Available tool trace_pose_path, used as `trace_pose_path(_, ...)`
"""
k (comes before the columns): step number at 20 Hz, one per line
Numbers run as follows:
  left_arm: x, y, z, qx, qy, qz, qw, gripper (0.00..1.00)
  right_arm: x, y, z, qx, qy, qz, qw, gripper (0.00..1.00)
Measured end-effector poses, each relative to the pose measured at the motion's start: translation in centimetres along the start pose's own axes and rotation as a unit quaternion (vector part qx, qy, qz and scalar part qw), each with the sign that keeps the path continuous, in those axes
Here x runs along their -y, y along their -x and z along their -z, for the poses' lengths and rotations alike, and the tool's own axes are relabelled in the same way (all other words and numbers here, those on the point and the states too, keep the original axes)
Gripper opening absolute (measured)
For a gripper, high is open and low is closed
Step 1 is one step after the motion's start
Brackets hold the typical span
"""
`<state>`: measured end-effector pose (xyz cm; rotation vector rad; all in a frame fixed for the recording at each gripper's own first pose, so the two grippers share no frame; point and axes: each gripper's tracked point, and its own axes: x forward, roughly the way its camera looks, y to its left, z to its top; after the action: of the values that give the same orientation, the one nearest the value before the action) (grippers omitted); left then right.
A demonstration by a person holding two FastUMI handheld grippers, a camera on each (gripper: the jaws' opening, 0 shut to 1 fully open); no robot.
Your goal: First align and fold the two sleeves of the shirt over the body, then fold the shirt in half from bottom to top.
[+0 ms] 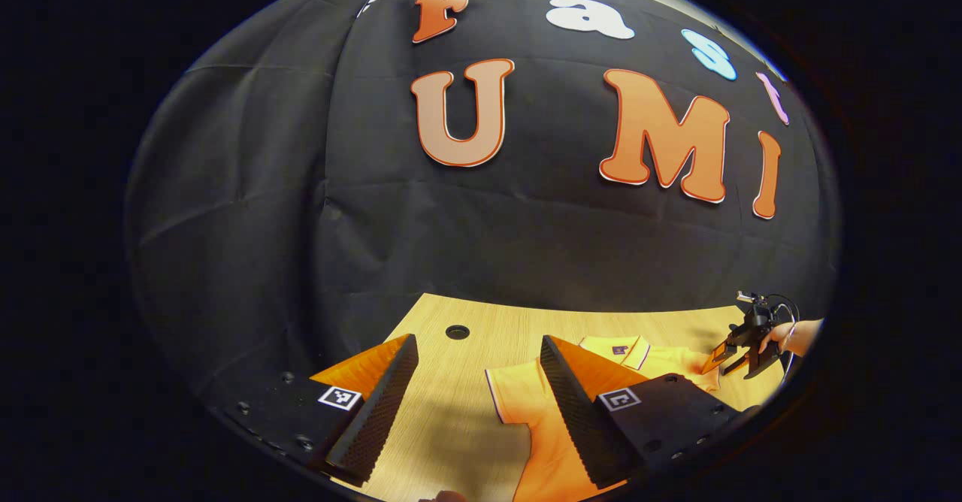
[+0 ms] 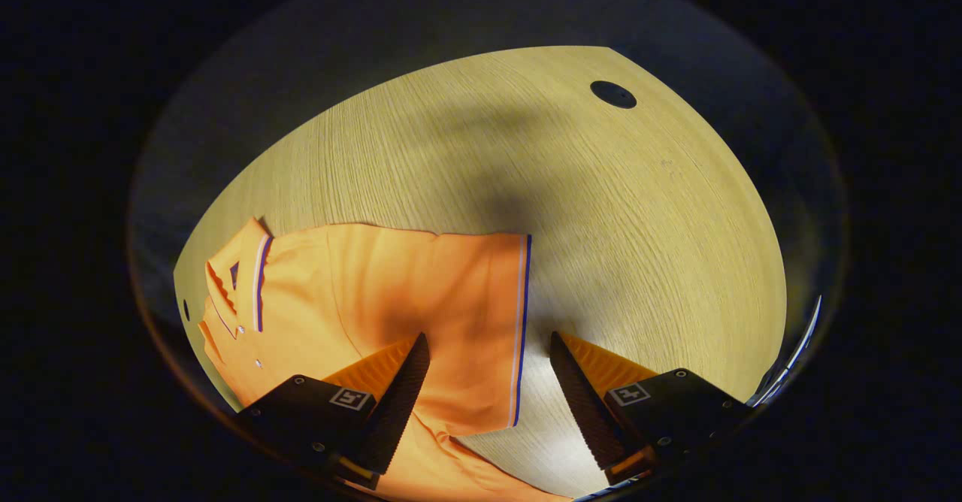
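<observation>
An orange polo shirt lies flat on the wooden table, its collar to the left in the right gripper view. One short sleeve with a striped hem spreads out sideways. My right gripper hovers open just over that sleeve, the hem lying between its fingers. In the left gripper view, my left gripper is open over the table, with the other sleeve beside its right finger. The shirt's collar lies farther off, and the right gripper hangs over the shirt's far side.
A round cable hole sits in the table near the back wall, the same cable hole lying beyond the sleeve. A hand holds the right gripper. Bare wood stretches past the sleeve.
</observation>
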<state>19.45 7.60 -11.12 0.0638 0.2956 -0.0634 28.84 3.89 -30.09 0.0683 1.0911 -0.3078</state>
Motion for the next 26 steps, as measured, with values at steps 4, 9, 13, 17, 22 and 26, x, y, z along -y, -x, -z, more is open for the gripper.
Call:
trace_pose_path(4, -0.2, -0.3, 0.5, -0.005, 0.009, -0.003, 1.0, 0.98, 0.0, -0.2, -0.1, -0.001, -0.006, 0.003, 1.0, 0.94)
trace_pose_path(9, -0.5, -0.4, 1.3, -0.017, 0.024, -0.009, 1.0, 0.98, -1.1, -0.5, -0.2, 0.016, 0.008, -0.003, 1.0, 0.64)
trace_pose_path(13, -0.6, 0.1, 1.0, -0.013, 0.021, -0.009, 1.0, 0.98, -1.8, -0.3, 0.0, 0.02, 0.021, -0.014, 0.999, 0.2)
trace_pose_path(17, -1.1, 0.7, 0.9, -0.009, 0.019, -0.01, 1.0, 0.98, -2.8, -0.2, -0.4, 0.045, -0.003, -0.04, 0.998, 0.04)
trace_pose_path(22, -1.6, 1.1, 0.4, 0.0, 0.02, -0.009, 1.0, 0.98, -2.8, 0.3, -0.5, 0.048, -0.003, -0.044, 0.998, 0.04)
trace_pose_path(26, -1.4, 1.0, 0.0, 0.004, 0.022, -0.002, 1.0, 0.98, -3.0, 2.0, -1.1, 0.06, -0.018, -0.054, 0.997, 0.04)
